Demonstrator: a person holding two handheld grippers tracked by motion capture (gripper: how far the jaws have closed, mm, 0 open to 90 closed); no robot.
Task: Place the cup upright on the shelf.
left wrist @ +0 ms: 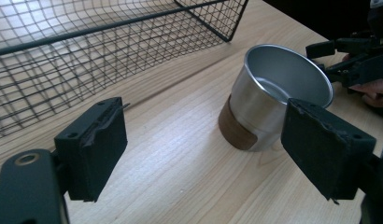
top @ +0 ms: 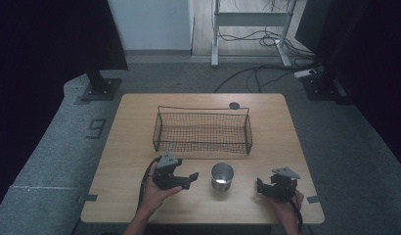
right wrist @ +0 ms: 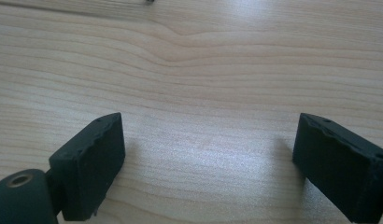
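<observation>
A shiny metal cup [top: 222, 176] with a brown band at its base stands upright on the wooden table [top: 140, 127], between my two grippers. In the left gripper view the cup [left wrist: 273, 88] sits ahead and to the right of my jaws, untouched. My left gripper [top: 191, 177] [left wrist: 203, 140] points toward the cup, open, with only bare wood between its pads. My right gripper [top: 259, 186] [right wrist: 208, 158] rests low to the right of the cup, open over bare table, and shows in the left gripper view [left wrist: 353, 60] beyond the cup.
A black wire-mesh basket [top: 203, 110] [left wrist: 87, 56] stands behind the cup at the table's middle, with nothing in it. A small dark round disc [top: 234, 105] lies behind the basket. The table's front edge runs just under both hands.
</observation>
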